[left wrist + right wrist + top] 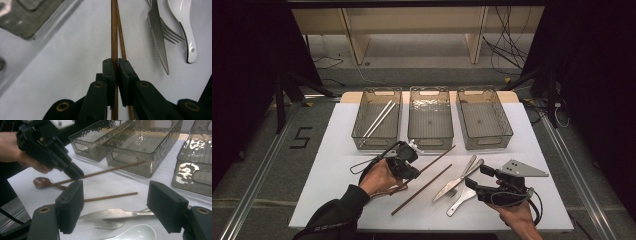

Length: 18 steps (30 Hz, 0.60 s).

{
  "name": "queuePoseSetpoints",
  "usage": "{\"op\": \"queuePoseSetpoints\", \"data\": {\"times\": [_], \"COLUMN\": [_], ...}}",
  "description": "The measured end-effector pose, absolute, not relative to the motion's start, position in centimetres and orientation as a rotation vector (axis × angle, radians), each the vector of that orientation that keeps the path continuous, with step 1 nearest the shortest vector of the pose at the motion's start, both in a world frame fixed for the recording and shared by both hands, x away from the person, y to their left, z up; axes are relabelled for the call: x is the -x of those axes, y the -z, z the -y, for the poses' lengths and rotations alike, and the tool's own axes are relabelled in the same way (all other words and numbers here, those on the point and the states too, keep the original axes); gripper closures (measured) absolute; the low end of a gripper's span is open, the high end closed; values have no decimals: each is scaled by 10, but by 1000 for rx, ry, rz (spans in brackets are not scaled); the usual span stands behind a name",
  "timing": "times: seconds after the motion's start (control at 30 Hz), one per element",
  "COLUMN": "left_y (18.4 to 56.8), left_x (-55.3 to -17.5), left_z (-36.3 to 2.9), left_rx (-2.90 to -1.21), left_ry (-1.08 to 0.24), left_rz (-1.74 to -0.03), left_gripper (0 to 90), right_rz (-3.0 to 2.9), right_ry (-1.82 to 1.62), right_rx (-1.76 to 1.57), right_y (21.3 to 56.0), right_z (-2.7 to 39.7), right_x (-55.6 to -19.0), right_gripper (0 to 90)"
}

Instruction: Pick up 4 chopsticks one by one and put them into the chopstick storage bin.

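Brown chopstick [114, 30] is pinched in the left gripper [116, 65] (right gripper [117, 205] spread wide, holding nothing).

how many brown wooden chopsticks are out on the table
2. One brown wooden chopstick is clamped in the left gripper and lifted off the white table; the other brown wooden chopstick lies flat beside it. More could be hidden under the hands.

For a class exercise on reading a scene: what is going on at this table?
A person is sorting cutlery into three bins. The left claw is shut on one brown chopstick and holds it above the table; the other chopstick lies flat. The right claw is open over the knife, fork and white spoon. White chopsticks lie in the left bin.
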<state>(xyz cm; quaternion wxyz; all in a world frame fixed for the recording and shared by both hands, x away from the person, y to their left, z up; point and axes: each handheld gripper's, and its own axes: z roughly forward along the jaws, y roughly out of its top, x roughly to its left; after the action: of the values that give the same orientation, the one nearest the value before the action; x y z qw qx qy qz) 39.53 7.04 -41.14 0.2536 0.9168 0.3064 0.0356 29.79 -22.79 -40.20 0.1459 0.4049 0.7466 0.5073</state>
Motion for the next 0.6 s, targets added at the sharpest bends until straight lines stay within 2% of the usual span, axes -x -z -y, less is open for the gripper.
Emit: {"op": "queuePoseSetpoints", "data": {"times": [0.6], "left_y": [384], "left_x": [-419], "left_z": [-120], "left_rx": [-2336], "left_ry": [-168], "left_rz": [-938], "left_gripper": [839], "right_rz": [-2149], "right_ry": [-1460], "right_rx": [-1167], "right_y": [402], "right_z": [228], "right_x": [-298], "right_gripper": [303]}}
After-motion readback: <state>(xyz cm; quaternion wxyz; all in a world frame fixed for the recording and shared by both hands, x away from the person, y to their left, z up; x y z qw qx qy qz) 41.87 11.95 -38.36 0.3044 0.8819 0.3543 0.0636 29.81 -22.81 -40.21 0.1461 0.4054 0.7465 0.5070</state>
